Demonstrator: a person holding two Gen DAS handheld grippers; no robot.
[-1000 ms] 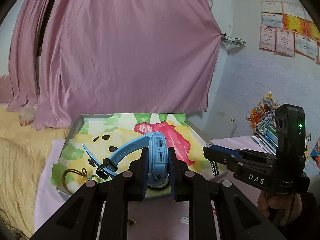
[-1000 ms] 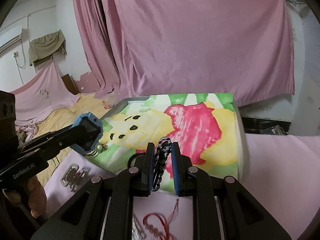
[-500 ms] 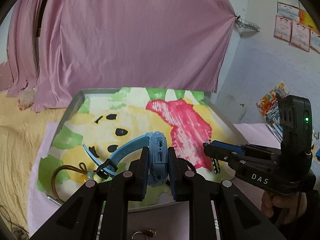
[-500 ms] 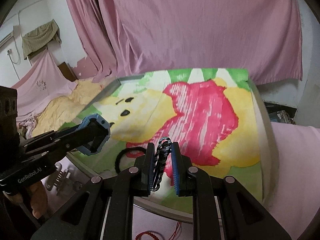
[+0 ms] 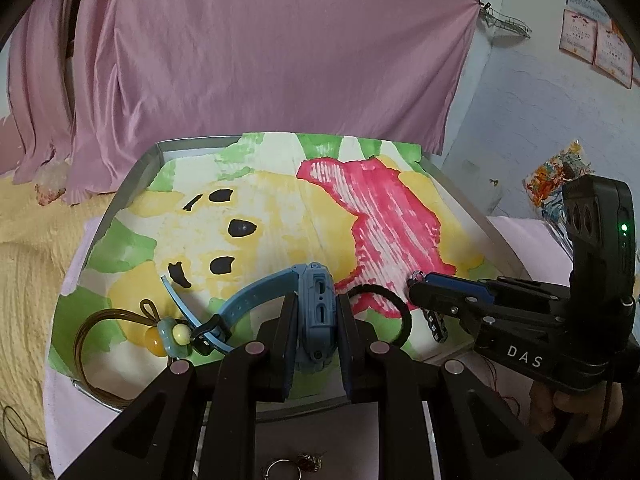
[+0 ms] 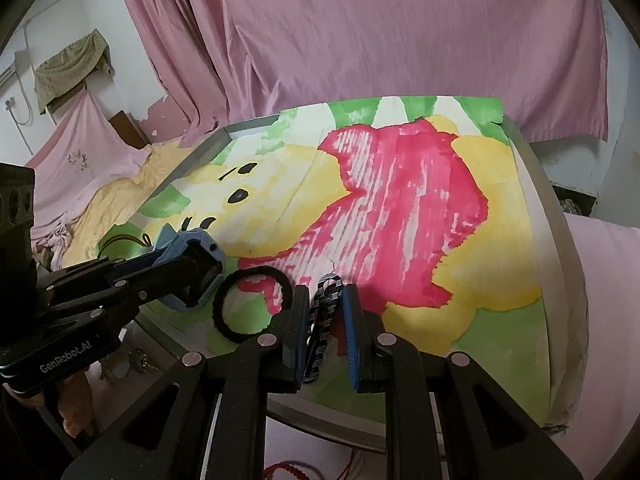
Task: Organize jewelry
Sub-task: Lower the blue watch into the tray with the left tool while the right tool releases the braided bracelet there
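Tray [image 5: 136,176]: dull grey metal rim, lined with matt painted paper [image 5: 280,216]. Watch [image 5: 316,312]: smooth blue plastic case, rubbery strap. Hair tie [image 6: 250,304]: fuzzy black elastic. Bracelet [image 6: 322,332]: woven black-and-white links. Curtain [image 5: 260,52]: pink cloth, faint sheen. Grippers: matt black plastic.

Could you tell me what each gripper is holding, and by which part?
Left gripper: blue watch, by its case. Right gripper: black-and-white bracelet, pinched around its middle.

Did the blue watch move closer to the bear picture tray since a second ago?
Yes. The left gripper carried the blue watch forward over the tray; its near rim, earlier ahead of the jaws, now lies beneath them.
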